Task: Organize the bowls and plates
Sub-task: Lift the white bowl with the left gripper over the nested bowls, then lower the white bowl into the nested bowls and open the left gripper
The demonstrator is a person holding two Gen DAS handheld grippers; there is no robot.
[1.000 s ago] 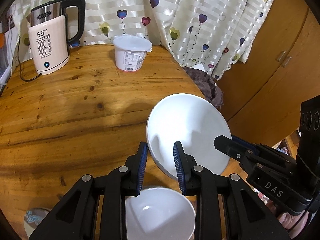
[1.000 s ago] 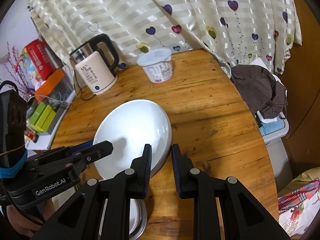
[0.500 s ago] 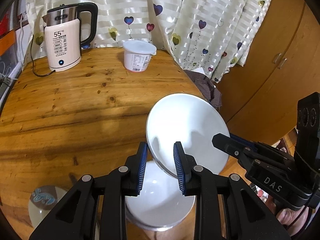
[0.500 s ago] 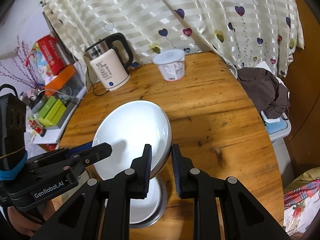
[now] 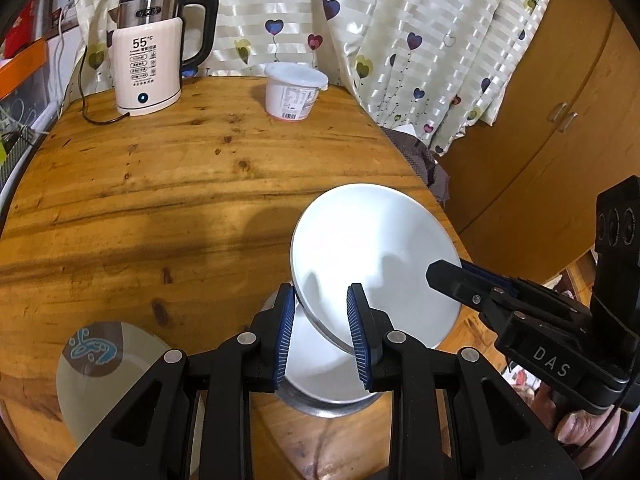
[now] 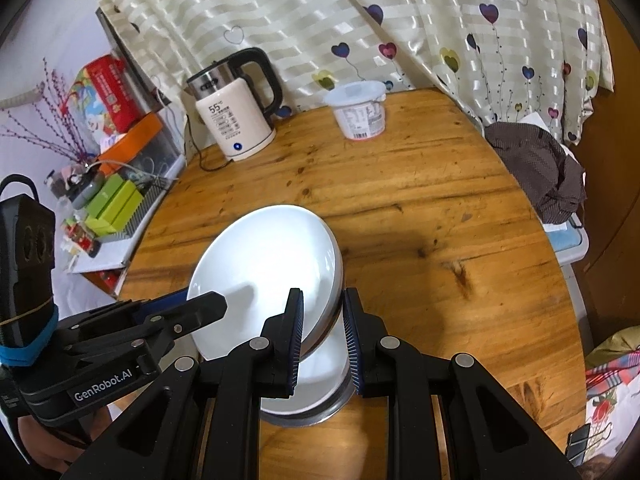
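Observation:
A white plate hangs tilted above the round wooden table, held at two opposite spots on its rim. My left gripper is shut on the near left rim. My right gripper is shut on the plate's right rim; in the left wrist view its finger reaches over the plate's right side. In the right wrist view the left gripper's finger lies over the plate's left side. Directly beneath stands a white bowl with a metal rim. A pale plate with a blue pattern lies at the lower left.
An electric kettle with its cord and a lidded white tub stand at the table's far side before a heart-print curtain. A wooden cupboard is at the right, and a dark cloth lies beside the table. Boxes crowd a shelf at the left.
Both grippers have carried the plate back toward the table's near edge. The bowl below has come further into view under it, and the patterned plate has appeared at the lower left.

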